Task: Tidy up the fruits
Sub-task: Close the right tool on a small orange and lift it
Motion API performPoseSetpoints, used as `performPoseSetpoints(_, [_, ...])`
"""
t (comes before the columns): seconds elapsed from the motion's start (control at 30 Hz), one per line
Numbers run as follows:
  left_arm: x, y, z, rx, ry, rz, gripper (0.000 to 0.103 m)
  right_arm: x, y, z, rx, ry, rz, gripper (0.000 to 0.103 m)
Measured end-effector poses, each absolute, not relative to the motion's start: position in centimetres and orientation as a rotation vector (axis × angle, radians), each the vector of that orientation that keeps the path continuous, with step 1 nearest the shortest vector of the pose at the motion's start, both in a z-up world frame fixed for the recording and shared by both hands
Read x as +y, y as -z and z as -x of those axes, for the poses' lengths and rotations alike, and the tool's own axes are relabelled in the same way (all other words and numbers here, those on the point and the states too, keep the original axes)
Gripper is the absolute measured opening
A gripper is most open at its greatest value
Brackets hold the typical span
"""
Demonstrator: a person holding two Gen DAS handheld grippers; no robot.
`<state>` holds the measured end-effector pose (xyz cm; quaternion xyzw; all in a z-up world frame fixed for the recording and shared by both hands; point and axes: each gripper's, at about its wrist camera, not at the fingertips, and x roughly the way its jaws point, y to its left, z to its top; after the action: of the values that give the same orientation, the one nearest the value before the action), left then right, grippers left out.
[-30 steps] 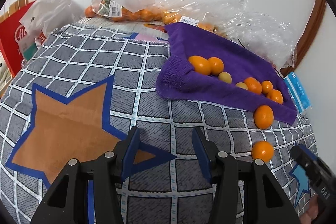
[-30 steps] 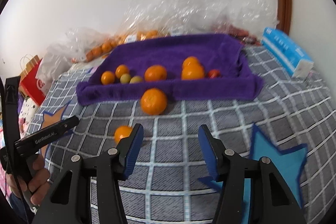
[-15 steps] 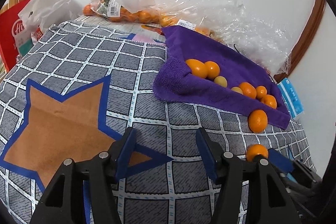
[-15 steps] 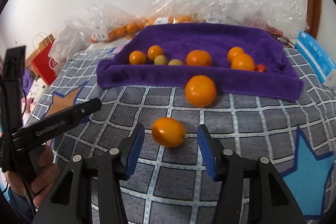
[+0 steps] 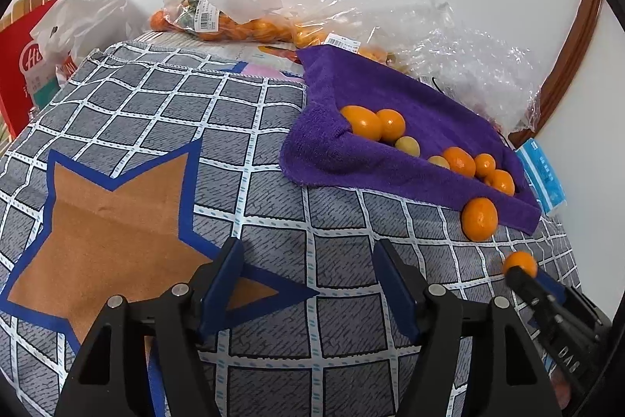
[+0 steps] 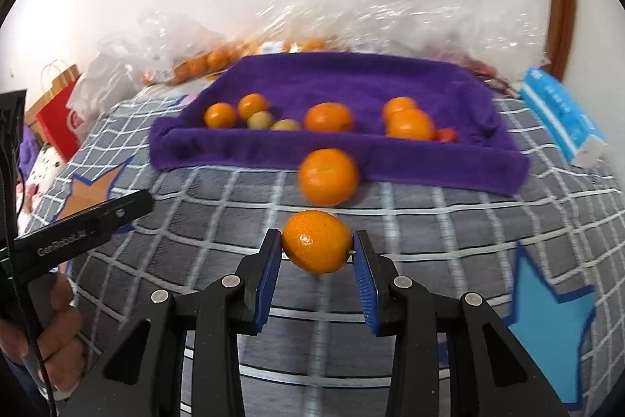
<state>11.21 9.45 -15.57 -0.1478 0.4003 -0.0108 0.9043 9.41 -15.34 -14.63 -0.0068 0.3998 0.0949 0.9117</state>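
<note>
The right gripper [image 6: 317, 248] has just been closing, and its blue pads are now pinching a small oval orange fruit [image 6: 316, 241] just above the grey checked cloth [image 6: 449, 221]. The left gripper [image 5: 308, 286] has been opening, its jaws standing spread over the cloth with nothing between them. Behind, a larger round orange [image 6: 329, 176] is lying against the front edge of a folded purple towel [image 6: 351, 81] that is holding more small fruits.

The small orange [image 6: 316, 241] got clamped by the right gripper [image 6: 317, 249]; the left gripper [image 5: 308, 274] was opened wider, nothing between.
</note>
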Motion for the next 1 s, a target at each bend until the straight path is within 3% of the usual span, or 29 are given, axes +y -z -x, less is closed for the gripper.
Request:
performPoseSetpoints(0.53, [9.4, 15.5, -10.9, 0.822, 0.050, 0.310, 0.068, -20.4, 14.9, -9.4, 0.833, -0.099, -0.067, 0.037])
performPoseSetpoints(1.0, [5.9, 15.7, -9.6, 0.867, 0.062, 0.151, 0.069, -21.1, 15.4, -9.8, 0.799, -0.083, -0.032, 0.037])
